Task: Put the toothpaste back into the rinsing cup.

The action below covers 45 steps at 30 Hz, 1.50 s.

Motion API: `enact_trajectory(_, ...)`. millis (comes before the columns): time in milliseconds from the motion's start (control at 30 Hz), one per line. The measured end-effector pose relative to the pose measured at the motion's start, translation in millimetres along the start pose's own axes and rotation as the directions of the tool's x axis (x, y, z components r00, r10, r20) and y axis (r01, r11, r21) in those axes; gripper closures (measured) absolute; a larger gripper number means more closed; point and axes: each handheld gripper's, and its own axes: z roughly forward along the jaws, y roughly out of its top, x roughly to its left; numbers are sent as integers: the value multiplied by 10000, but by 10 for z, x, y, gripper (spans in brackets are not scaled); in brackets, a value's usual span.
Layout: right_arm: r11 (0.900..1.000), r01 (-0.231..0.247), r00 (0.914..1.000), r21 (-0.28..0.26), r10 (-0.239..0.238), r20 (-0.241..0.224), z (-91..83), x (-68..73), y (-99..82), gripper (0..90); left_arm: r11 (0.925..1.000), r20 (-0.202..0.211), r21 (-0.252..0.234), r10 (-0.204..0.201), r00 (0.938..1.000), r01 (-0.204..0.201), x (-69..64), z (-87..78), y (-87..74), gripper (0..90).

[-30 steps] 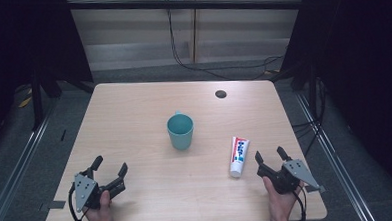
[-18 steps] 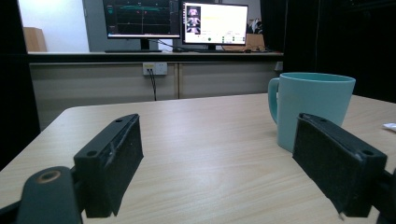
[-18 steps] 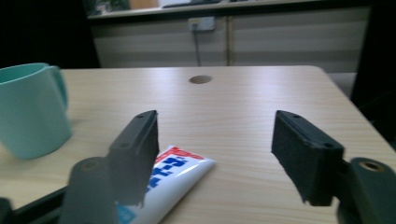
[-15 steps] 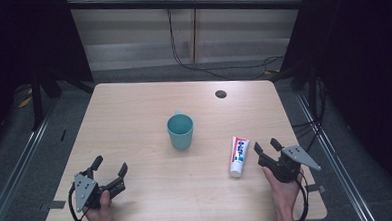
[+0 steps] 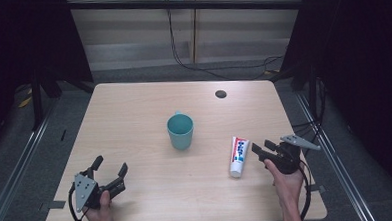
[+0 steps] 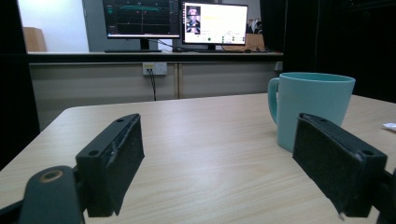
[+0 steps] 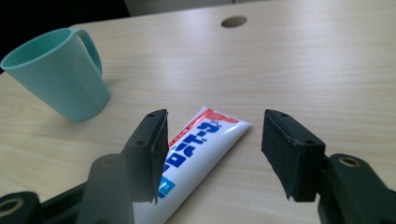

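The toothpaste tube (image 5: 239, 155) lies flat on the worktop (image 5: 134, 123), right of the mug (image 5: 180, 131) and just beside the right tongs (image 5: 260, 149). In the right gripper view its lower end is cut off by the frame and partly hidden behind one jaw; the right tongs have just been closing and stand half apart above the tube, pads not touching it. The left tongs (image 5: 109, 167) rest wide apart with nothing between them; one jaw hides the mug's base in the left gripper view.
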Motion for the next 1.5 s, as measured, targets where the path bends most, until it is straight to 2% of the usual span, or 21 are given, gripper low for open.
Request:
enact_trajectory(33,10000,0,10000,0,0,0,0,0,0,415,10000,0,0,0,10000,0,0,0,0,164)
enact_trajectory(67,9977,-95,9998,670,82,201,35,-2,21,415,10000,7,2,1,10000,-1,1,0,0,164)
enact_trajectory(233,9829,-414,9988,1794,452,-171,104,8,61,417,10000,9,1,-1,10000,1,1,0,0,164)
enact_trajectory(267,9717,-700,9965,2255,784,-284,125,15,87,428,10000,7,0,10,10000,-10,1,-1,0,163)
enact_trajectory(500,9554,-876,9937,2822,1038,-429,157,72,178,448,10000,13,-2,-2,10000,2,1,-1,0,164)
enact_trajectory(533,9386,-927,9933,3324,1103,-346,200,109,221,457,10000,16,4,-3,10000,3,1,-1,0,163)
enact_trajectory(600,9345,-911,9938,3441,1074,-285,218,126,234,459,10000,20,3,-5,10000,5,1,-1,0,163)
enact_trajectory(633,9270,-964,9930,3623,1143,-282,248,144,253,471,10000,30,1,-4,10000,4,2,-1,0,163)
enact_trajectory(667,9098,-1013,9921,4024,1223,-267,306,167,278,472,10000,37,5,-5,10000,5,2,-1,0,164)
enact_trajectory(700,9098,-1013,9921,4024,1223,-267,306,167,278,472,10000,37,5,-5,10000,5,2,-1,0,164)
enact_trajectory(733,8806,-1155,9896,4597,1421,-236,386,175,303,473,10000,15,3,31,10000,-31,3,-3,0,162)
enact_trajectory(767,8653,-1284,9873,4844,1575,-196,422,177,316,473,10000,15,3,31,10000,-31,3,-3,0,162)
enact_trajectory(800,8653,-1284,9873,4844,1575,-196,422,177,316,473,10000,44,4,1,10000,-1,2,-1,0,162)
enact_trajectory(900,8461,-1454,9866,5128,1626,115,482,178,371,478,10000,55,5,16,10000,-16,4,-1,1,162)
enact_trajectory(1000,8082,-1654,9839,5651,1748,379,548,186,447,466,10000,66,-9,6,10000,-6,4,0,0,162)
enact_trajectory(1033,8082,-1654,9839,5651,1748,379,548,186,447,466,10000,66,-9,6,10000,-6,4,0,0,162)
enact_trajectory(1067,7802,-1696,9834,6021,1737,519,598,189,464,455,10000,74,-3,3,10000,-3,3,-1,0,162)
enact_trajectory(1233,7638,-1819,9820,6193,1736,743,678,189,468,453,10000,91,-19,-20,10000,21,3,0,0,162)
enact_trajectory(1300,7468,-1910,9803,6370,1777,856,738,188,446,442,10000,75,-14,9,10000,-9,5,-1,1,162)
enact_trajectory(1433,7290,-1956,9794,6560,1794,927,806,196,434,431,10000,81,11,30,10000,-30,6,-2,1,162)
enact_trajectory(1500,7264,-2013,9791,6571,1688,1133,835,186,440,431,10000,86,-6,23,10000,-23,5,-1,1,162)
